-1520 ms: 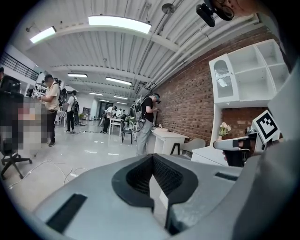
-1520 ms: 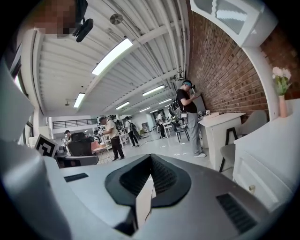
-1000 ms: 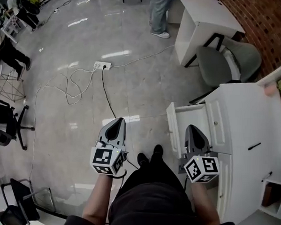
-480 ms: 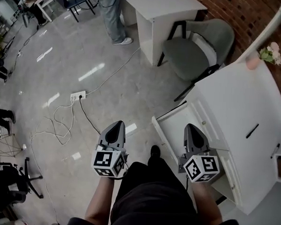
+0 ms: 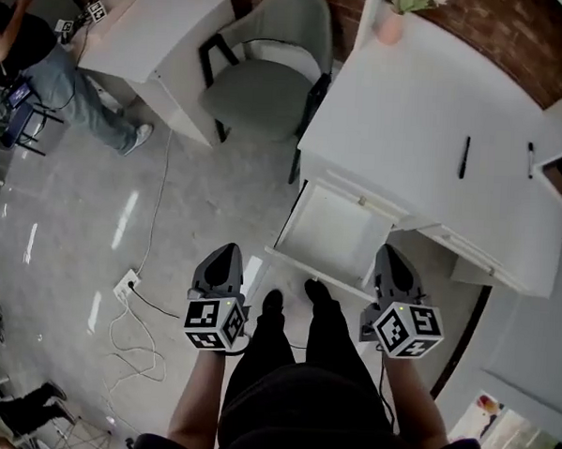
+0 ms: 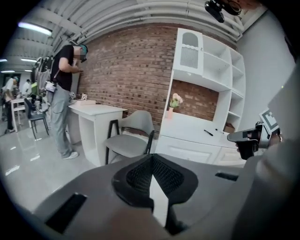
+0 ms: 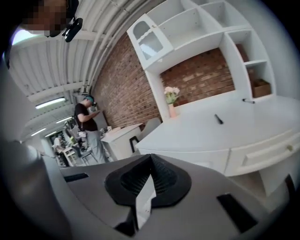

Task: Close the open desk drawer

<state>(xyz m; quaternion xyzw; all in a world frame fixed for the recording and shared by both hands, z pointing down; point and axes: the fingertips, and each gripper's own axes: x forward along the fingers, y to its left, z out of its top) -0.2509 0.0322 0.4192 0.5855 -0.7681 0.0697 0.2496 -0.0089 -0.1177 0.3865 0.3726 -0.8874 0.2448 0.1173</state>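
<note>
Two tongs [image 5: 226,255] [image 5: 390,256] (tips together), one open drawer [image 5: 328,226], perhaps two pens [image 5: 464,156] [image 5: 530,159].

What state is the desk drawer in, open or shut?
Open. The drawer juts out from the front of the white desk, and its bare inside shows from above in the head view.

The right gripper's [image 7: 151,156] jaws meet at their tips with nothing between them, facing a white desk [image 7: 206,133] that bears a black pen [image 7: 218,119] and a vase [image 7: 172,111] of flowers by a brick wall [image 7: 122,79], with a person [image 7: 89,123] standing at far left.
</note>
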